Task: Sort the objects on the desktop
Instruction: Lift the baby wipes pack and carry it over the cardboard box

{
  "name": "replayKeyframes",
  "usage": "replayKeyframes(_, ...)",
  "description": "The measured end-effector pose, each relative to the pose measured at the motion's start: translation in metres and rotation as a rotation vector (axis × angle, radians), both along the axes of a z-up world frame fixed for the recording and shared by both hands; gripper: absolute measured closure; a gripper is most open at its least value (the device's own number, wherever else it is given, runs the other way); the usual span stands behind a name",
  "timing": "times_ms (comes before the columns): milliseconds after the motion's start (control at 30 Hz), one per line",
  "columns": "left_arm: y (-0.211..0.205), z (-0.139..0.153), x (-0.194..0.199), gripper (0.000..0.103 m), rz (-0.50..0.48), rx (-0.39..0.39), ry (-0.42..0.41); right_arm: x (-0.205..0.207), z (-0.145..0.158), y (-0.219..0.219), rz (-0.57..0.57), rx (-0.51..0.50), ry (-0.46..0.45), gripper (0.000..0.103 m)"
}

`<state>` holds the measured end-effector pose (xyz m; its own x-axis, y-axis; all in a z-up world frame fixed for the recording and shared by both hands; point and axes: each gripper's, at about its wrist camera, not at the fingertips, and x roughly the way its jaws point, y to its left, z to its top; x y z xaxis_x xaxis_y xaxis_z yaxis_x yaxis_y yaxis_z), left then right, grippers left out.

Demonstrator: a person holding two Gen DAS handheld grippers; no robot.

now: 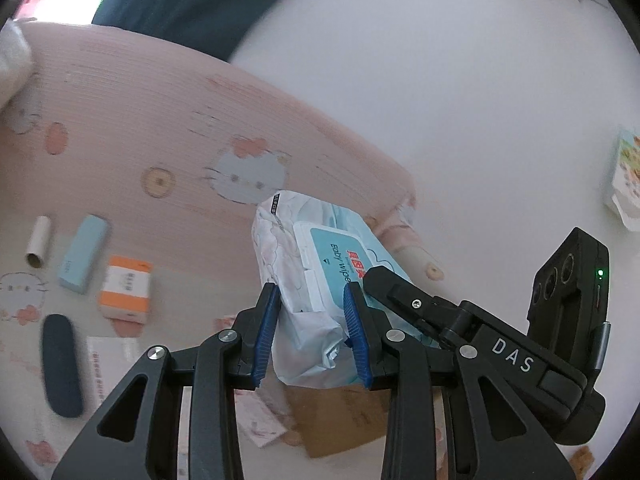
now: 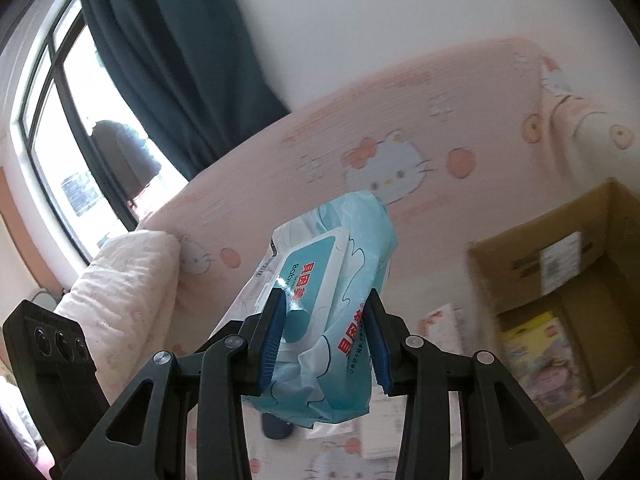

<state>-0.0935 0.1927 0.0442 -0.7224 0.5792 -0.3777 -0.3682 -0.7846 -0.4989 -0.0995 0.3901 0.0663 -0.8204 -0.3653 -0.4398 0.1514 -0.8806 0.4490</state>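
A pack of baby wipes [image 1: 320, 264], pale blue with a white flip lid, hangs in the air between both grippers. My left gripper [image 1: 312, 292] is shut on its near end, blue pads pressing both sides. The right gripper's black finger [image 1: 400, 288] comes in from the right and lies against the same pack. In the right wrist view the pack [image 2: 344, 240] sits tilted between the blue pads of my right gripper [image 2: 326, 300], shut on it. An open cardboard box [image 2: 560, 280] stands to the right, a colourful packet [image 2: 540, 360] inside.
On the pink cat-print cover [image 1: 160, 120] at the left lie a cardboard tube [image 1: 38, 240], a light blue box [image 1: 84, 254], an orange and white box [image 1: 128, 292], a dark blue case [image 1: 62, 364] and a white card [image 1: 112, 364]. A pillow [image 2: 128, 280] lies by the window.
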Motion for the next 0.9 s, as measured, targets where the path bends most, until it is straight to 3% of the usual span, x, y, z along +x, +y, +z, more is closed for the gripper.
replayKeyframes(367,0.103,0.007,-0.013,0.066,-0.201,0.004,-0.041,0.025,-0.002,0.105,-0.175,0.043,-0.039,0.067)
replayKeyframes(567,0.151,-0.013,-0.01,0.066,-0.271,0.002,-0.069,0.032,-0.012,0.147,-0.248,0.045,-0.065,0.067)
replayKeyframes(733,0.169,-0.023,-0.018,0.066,-0.279,-0.031,-0.089,0.025,-0.021,0.169,-0.234,0.044,-0.104,0.067)
replayKeyframes(900,0.179,-0.037,-0.024,0.066,-0.276,-0.074,-0.15,0.0,-0.035,0.184,-0.136,0.061,-0.201,0.067)
